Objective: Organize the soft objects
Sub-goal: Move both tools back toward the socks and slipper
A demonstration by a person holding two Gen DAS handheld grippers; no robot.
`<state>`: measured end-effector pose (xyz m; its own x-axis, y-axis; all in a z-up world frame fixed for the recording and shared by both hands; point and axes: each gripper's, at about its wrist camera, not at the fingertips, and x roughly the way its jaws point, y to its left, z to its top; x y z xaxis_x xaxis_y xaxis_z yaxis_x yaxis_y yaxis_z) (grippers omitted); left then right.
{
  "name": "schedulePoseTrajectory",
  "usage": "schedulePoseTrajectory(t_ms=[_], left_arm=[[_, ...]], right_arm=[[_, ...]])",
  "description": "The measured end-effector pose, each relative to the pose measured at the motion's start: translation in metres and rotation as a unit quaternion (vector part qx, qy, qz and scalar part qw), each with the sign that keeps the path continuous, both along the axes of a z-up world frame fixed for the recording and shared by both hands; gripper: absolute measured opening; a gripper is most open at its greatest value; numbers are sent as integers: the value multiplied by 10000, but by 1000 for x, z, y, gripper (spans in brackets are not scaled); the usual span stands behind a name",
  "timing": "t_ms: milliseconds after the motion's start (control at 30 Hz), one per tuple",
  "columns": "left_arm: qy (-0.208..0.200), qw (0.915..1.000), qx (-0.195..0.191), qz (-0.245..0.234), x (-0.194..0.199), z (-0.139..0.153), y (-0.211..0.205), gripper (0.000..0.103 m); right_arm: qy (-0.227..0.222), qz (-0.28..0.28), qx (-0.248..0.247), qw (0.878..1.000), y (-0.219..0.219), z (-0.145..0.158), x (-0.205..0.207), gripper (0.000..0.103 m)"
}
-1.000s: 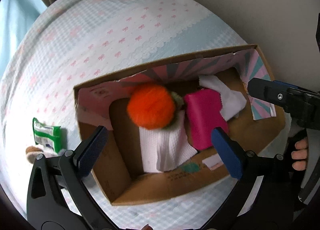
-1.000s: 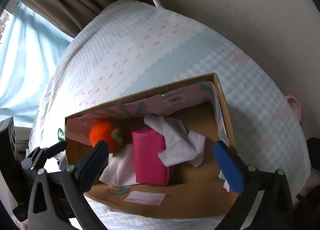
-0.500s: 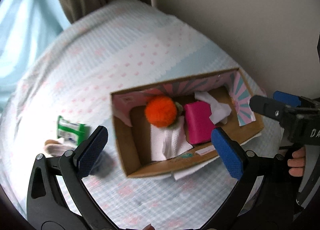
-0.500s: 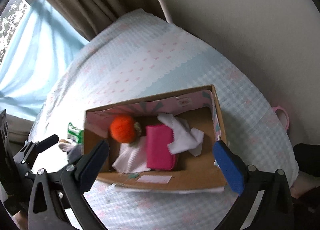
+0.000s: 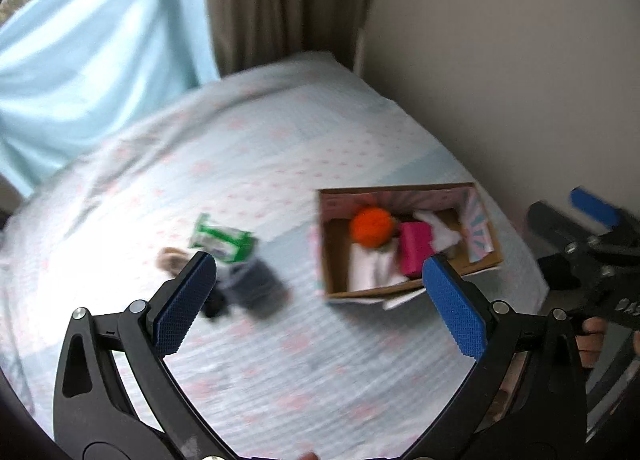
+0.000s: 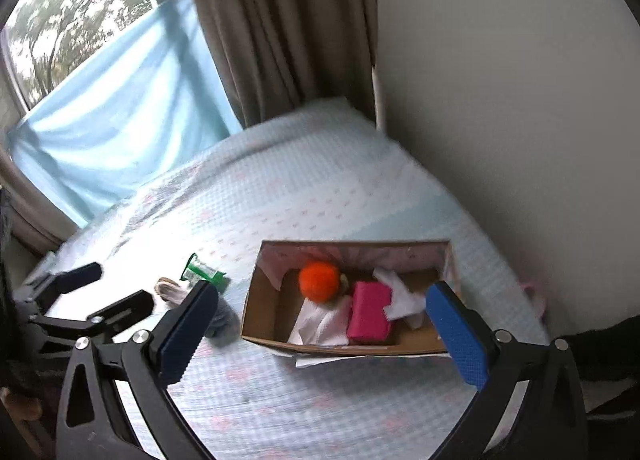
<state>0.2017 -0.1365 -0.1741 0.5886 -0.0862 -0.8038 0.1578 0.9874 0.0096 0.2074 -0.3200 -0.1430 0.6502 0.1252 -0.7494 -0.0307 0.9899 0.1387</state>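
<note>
A cardboard box (image 5: 332, 260) (image 6: 264, 334) lies on the bed. It holds an orange fluffy ball (image 5: 371, 226) (image 6: 319, 281), a pink pouch (image 5: 415, 248) (image 6: 369, 316) and white cloths (image 5: 366, 272) (image 6: 320, 324). Left of the box lie a green packet (image 5: 222, 240) (image 6: 202, 272), a grey soft thing (image 5: 256, 286) (image 6: 222, 320) and a tan furry thing (image 5: 170, 260) (image 6: 168, 288). My left gripper (image 5: 320, 304) is open and empty, high above the bed. My right gripper (image 6: 324, 336) is open and empty, above the box's near side.
The bed has a pale blue cover with pink bows (image 5: 260, 163). A wall (image 6: 500, 99) runs along its right side. Brown curtains (image 6: 280, 31) and a light blue curtain (image 6: 120, 107) hang at the far end. A pink ring (image 6: 534, 292) lies at the bed's right edge.
Both grippers have pulled up and back from the box, so it looks smaller. More of the bed, the loose things at left and the curtains have come into view.
</note>
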Motion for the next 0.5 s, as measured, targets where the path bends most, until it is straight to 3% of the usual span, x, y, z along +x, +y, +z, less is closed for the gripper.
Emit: schedulePoseTrajectory(t_ms=[300,500], left_arm=[[-552,9980,-95,278,-72,44,97,103],[-692,9970,15,332,-98,54,155,103]], right_arm=[[-630,179,140,9978,75,39,-54,103],[-907,232,142,9955,127,48,-78,103]])
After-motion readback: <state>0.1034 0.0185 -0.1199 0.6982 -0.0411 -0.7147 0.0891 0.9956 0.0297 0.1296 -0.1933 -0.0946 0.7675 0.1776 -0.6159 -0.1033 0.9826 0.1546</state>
